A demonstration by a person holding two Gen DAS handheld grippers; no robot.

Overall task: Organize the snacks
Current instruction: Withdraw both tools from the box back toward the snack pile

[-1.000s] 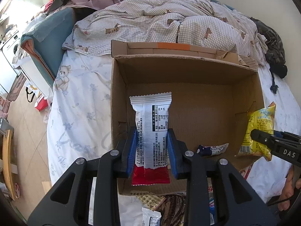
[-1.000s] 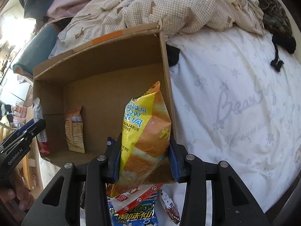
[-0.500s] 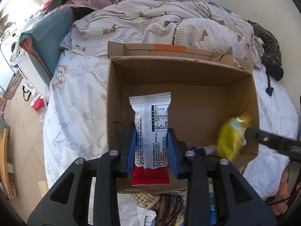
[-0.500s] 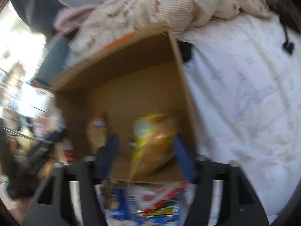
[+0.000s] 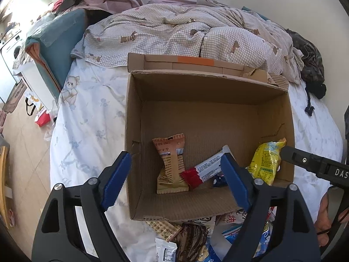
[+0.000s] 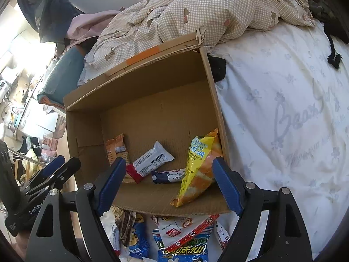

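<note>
Nearest, a heap of loose snack packets (image 6: 183, 235) lies on the bed sheet (image 5: 87, 118) just in front of the cardboard box (image 5: 133, 135). The left gripper (image 5: 174, 181) hangs over the box's near left corner; its jaws have just been opening and now stand wide apart with nothing gripped. The white and red packet (image 5: 205, 170) lies on the box floor, resting partly against the orange packet (image 5: 172, 163) to its left. A small dark blue packet (image 6: 169, 175) lies beside it, to the right. The right gripper (image 6: 169, 185) hovers over the near right part of the box, jaws likewise spread wide and holding nothing; its opening is mostly done. The yellow packet (image 6: 198, 166) stands tilted against the box's right wall, free of both pads. Further off, the far flap of the box bears a strip of orange tape (image 5: 195, 61). Beyond it a checked quilt (image 5: 185, 32) lies bunched across the bed, with a teal cushion (image 5: 54, 43) at the far left.
</note>
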